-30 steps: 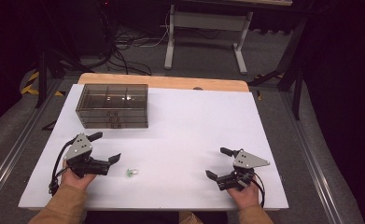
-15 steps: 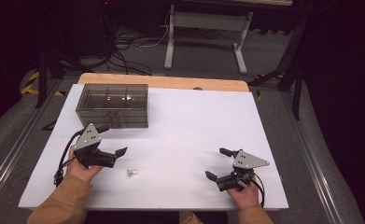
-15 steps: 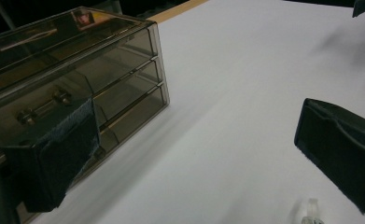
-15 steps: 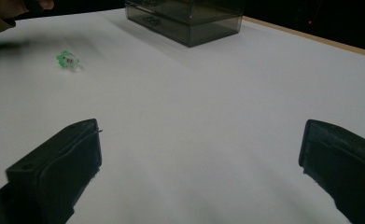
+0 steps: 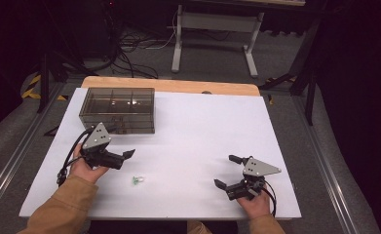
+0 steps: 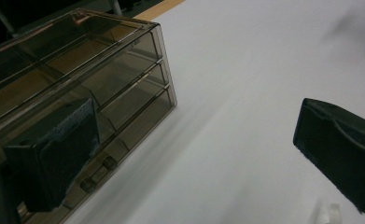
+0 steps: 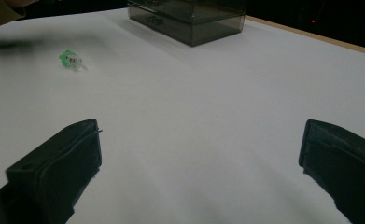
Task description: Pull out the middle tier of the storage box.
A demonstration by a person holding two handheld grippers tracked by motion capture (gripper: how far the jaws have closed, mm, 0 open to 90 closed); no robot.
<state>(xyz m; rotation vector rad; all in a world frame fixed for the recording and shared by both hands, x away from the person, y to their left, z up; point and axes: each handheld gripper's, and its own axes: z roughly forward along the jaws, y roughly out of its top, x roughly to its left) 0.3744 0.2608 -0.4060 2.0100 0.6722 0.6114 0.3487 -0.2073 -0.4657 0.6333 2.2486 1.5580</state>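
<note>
L gripper (image 5: pixel 121 146), jaws wide and empty, seen lifted toward far-left compartment box (image 5: pixel 117 108) vs. moments ago; green piece (image 5: pixel 137 180) left unpicked. R gripper (image 5: pixel 228 171) open, idle.

Readable text: none in any view.
Smoky plastic box (image 5: pixel 117 109): no label, brand or number to be read.
White desk (image 5: pixel 198 131) around the box: bare of print.
Grey plates on the grippers: only small holes, no marking.
Floor left of the box: yellow-black hazard stripes (image 5: pixel 31 87), no words.
</note>
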